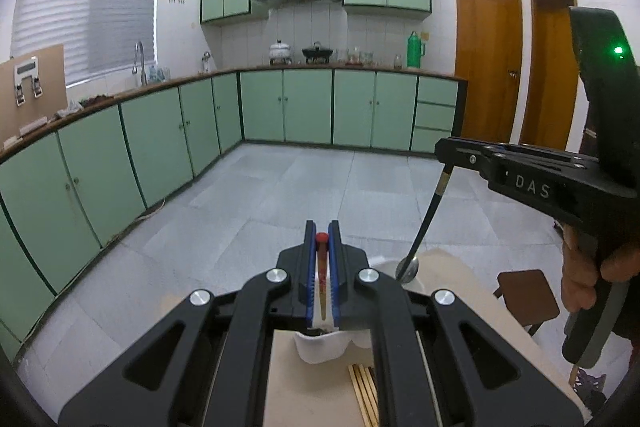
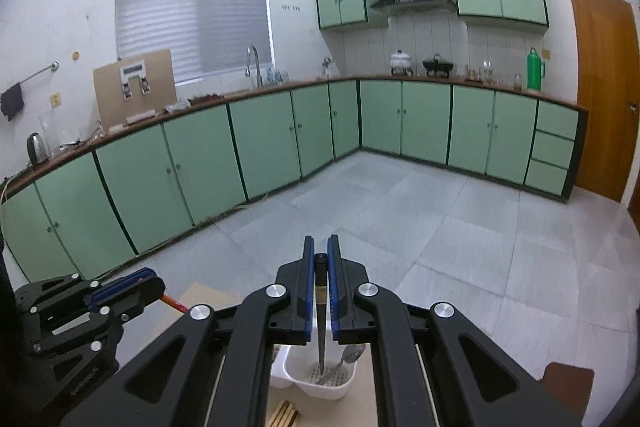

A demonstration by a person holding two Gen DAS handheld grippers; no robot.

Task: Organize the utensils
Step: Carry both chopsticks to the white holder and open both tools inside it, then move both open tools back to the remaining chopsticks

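Nearest in the left wrist view, the left gripper (image 1: pixel 322 239) is clamped narrow on a red-tipped utensil handle (image 1: pixel 321 259), which stands between its blue pads above a white holder (image 1: pixel 320 347) on the pale table (image 1: pixel 312 395). Wooden chopsticks (image 1: pixel 366 393) lie just beside that holder. In the right wrist view, the right gripper (image 2: pixel 321 255) is likewise closed narrow on a black-handled spoon (image 2: pixel 321 307), hanging down over the white utensil basket (image 2: pixel 316 381); a metal spoon (image 2: pixel 348 357) leans inside the basket. A hand (image 1: pixel 588 267) grips the right tool's handle. Beyond lie the grey tiled floor (image 2: pixel 400 203), then green cabinets (image 2: pixel 200 155) and a countertop with a green thermos (image 2: pixel 534 69).
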